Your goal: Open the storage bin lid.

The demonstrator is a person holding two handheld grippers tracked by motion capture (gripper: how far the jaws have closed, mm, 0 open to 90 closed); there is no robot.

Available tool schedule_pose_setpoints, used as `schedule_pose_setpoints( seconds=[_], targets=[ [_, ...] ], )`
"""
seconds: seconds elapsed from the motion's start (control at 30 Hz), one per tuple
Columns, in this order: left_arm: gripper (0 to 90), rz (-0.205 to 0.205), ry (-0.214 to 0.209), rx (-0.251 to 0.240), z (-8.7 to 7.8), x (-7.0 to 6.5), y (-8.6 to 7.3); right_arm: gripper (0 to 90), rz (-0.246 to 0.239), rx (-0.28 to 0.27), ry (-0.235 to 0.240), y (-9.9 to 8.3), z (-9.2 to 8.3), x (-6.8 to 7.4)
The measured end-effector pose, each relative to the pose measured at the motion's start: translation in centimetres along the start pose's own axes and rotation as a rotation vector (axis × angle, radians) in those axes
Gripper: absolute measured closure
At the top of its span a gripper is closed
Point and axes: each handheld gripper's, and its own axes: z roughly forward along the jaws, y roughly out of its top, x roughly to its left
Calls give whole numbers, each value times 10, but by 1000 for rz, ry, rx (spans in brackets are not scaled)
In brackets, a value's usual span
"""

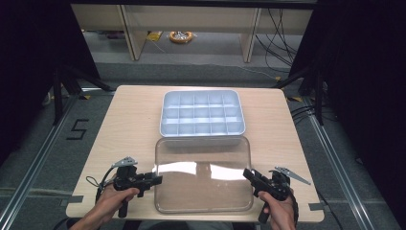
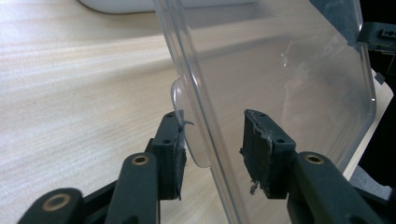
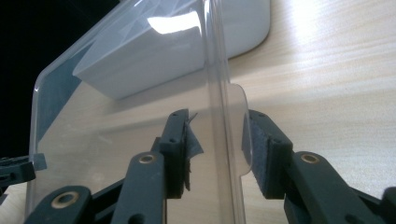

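A clear plastic lid (image 1: 203,175) lies flat on the near half of the wooden table (image 1: 129,120), its far edge against a white compartment tray (image 1: 201,140). My left gripper (image 1: 157,180) is at the lid's left edge, open. In the left gripper view the lid (image 2: 280,70) runs up between the two jaws of my left gripper (image 2: 212,140), its small tab (image 2: 180,100) beside the left pad. My right gripper (image 1: 247,173) is at the lid's right edge, open. The right gripper view has the lid's rim and tab (image 3: 236,126) between the spread jaws of my right gripper (image 3: 217,140), with the tray (image 3: 247,23) beyond.
The tray's several compartments hold nothing. Bare table lies left and right of the tray. The near table edge (image 1: 191,218) runs just under both hands. On the floor are a "5" mark (image 1: 76,129), cables (image 1: 277,33) and a yellow object (image 1: 181,37) near desk legs.
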Motion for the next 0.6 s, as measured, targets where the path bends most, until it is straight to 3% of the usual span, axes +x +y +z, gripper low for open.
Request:
schedule_pose_setpoints(
  seconds=[0.03,0.07,0.1,0.13,0.17,0.2,0.27,0.33,0.37,0.47,0.5,0.53,0.57,0.6],
  targets=[
    [576,-4,3,2,1,0,-1,622,-7,4,-8,0,1,0],
    [571,-5,5,5,2,0,-1,620,22,22,-28,-2,1,2],
    [569,-3,3,8,2,0,-2,619,46,26,-8,-2,2,2],
    [568,-4,3,8,2,0,-2,617,-6,25,-30,-2,3,-2],
    [567,2,3,14,2,0,-2,615,-1,25,-17,-3,4,-3],
    [566,0,4,15,2,0,-2,614,50,42,-27,-5,4,0],
    [563,2,3,22,3,1,-3,613,-10,28,-14,-5,6,-6],
    [559,-5,5,18,4,0,-3,613,17,34,-20,-5,6,-4],
    [556,2,7,24,4,0,-4,611,57,45,-20,-5,5,-1],
    [547,6,14,32,6,-1,-4,608,-6,38,-22,-5,9,-8],
    [544,12,16,39,6,0,-4,608,69,57,-30,-6,8,-2],
    [543,14,23,46,7,1,-4,608,56,58,-38,-6,9,-3],
    [541,16,23,49,7,1,-5,608,95,79,-31,-7,8,-1],
    [540,14,26,53,8,2,-5,608,68,73,-48,-7,9,-3]
  ],
)
